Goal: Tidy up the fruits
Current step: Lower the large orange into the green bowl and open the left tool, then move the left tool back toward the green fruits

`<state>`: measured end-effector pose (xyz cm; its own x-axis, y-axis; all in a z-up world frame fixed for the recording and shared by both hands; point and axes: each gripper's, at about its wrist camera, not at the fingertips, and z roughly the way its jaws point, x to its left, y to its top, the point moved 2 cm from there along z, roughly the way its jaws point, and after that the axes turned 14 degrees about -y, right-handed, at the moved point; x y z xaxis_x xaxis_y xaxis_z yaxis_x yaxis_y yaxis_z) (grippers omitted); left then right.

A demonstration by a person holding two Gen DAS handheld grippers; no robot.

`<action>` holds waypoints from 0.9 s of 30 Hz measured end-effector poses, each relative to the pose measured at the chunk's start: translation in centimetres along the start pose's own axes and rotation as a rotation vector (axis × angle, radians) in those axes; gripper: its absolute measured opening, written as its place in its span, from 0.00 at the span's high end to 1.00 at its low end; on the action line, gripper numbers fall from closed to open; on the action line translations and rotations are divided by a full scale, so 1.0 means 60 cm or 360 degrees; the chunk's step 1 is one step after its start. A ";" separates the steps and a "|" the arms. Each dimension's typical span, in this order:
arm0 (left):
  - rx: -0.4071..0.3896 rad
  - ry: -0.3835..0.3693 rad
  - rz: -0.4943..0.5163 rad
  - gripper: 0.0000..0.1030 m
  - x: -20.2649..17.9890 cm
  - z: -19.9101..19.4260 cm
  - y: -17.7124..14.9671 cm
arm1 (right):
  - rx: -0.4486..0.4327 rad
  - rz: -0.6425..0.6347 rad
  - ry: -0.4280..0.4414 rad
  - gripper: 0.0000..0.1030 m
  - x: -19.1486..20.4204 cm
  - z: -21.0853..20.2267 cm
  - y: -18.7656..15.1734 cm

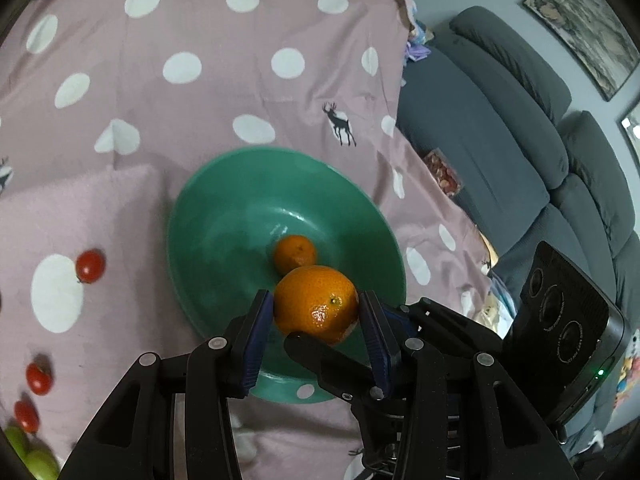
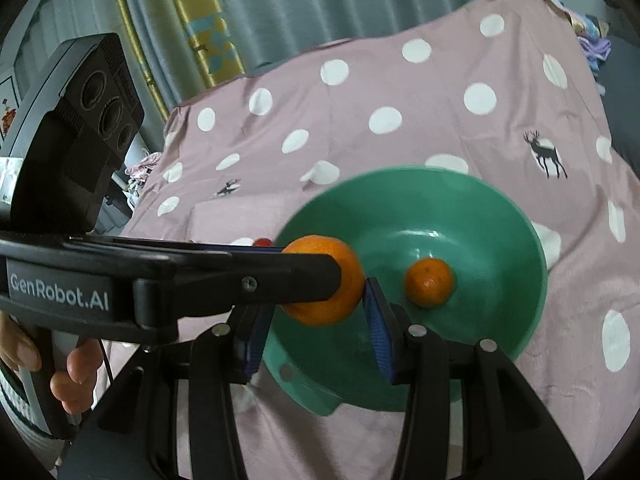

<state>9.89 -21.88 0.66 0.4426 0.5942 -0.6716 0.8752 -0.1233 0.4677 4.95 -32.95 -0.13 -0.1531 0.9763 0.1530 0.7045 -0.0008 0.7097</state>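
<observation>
Left wrist view, nearest first: the left gripper (image 1: 315, 296) is clenched on a large orange (image 1: 312, 316), its ribbed blue pads (image 1: 256, 332) pressed to the fruit's two sides, low in the frame over the near rim of the green bowl (image 1: 240, 168); a black finger of the other tool crosses just under the fruit; in the right wrist view the right gripper (image 2: 316, 300) has the same orange at its fingertips, one pad against its edge and the other hidden, so I cannot tell whether it grips

The orange looks firm yet slightly yielding, its pebbled skin glossy and a little slick, moderately heavy for its size; being round, it should be taken across its widest middle, since a hold nearer either end would likely let it squirt out; a gentle squeeze should do, as hard pressure could bruise it

Beyond, a small mandarin (image 1: 295, 254) lies at the bottom of the smooth, shiny, wide-flared bowl; cherry tomatoes (image 1: 91, 266) sit at the left on the soft pink polka-dot cloth (image 1: 224, 80); a padded grey sofa (image 1: 500, 140) fills the upper right
</observation>
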 end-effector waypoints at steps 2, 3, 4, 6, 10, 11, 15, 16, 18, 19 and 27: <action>0.0010 -0.0005 -0.0017 0.57 0.005 0.002 -0.002 | 0.0018 0.0004 0.0007 0.55 -0.003 0.003 -0.005; 0.0014 -0.0009 -0.0030 0.57 0.007 0.004 -0.003 | 0.0030 0.0006 0.0012 0.55 -0.005 0.005 -0.007; 0.0021 -0.0015 -0.0044 0.57 0.010 0.005 -0.004 | 0.0042 0.0007 0.0016 0.55 -0.005 0.008 -0.007; 0.0029 -0.0020 -0.0071 0.57 0.016 0.006 -0.007 | 0.0050 0.0023 0.0031 0.53 -0.006 0.009 -0.009; 0.0020 -0.0063 -0.0146 0.57 0.028 -0.001 -0.013 | 0.0047 0.0025 0.0042 0.53 -0.006 0.010 -0.008; 0.0012 -0.0069 -0.0154 0.55 0.030 -0.006 -0.013 | 0.0048 0.0021 0.0039 0.53 -0.006 0.010 -0.009; -0.0070 -0.0077 -0.0151 0.47 0.034 -0.043 -0.014 | 0.0047 0.0040 0.0005 0.51 -0.020 0.011 -0.009; -0.0096 -0.0067 -0.0149 0.45 0.035 -0.056 -0.016 | 0.0035 0.0053 -0.0002 0.51 -0.025 0.008 -0.008; -0.0148 -0.0028 -0.0135 0.38 0.040 -0.081 -0.020 | -0.0005 0.0100 -0.0002 0.50 -0.038 -0.001 -0.002; -0.0179 0.0009 -0.0128 0.36 0.045 -0.100 -0.025 | -0.0027 0.0130 0.0001 0.48 -0.045 -0.006 0.002; -0.0299 0.0226 -0.0209 0.35 0.128 -0.206 -0.079 | -0.0129 0.0193 0.0084 0.45 -0.038 -0.029 0.018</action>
<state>6.75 -6.91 0.39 0.2842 0.7027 -0.6523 0.8658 0.1040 0.4894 4.85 -35.56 1.49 -0.1078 0.9553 0.2753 0.6623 -0.1375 0.7365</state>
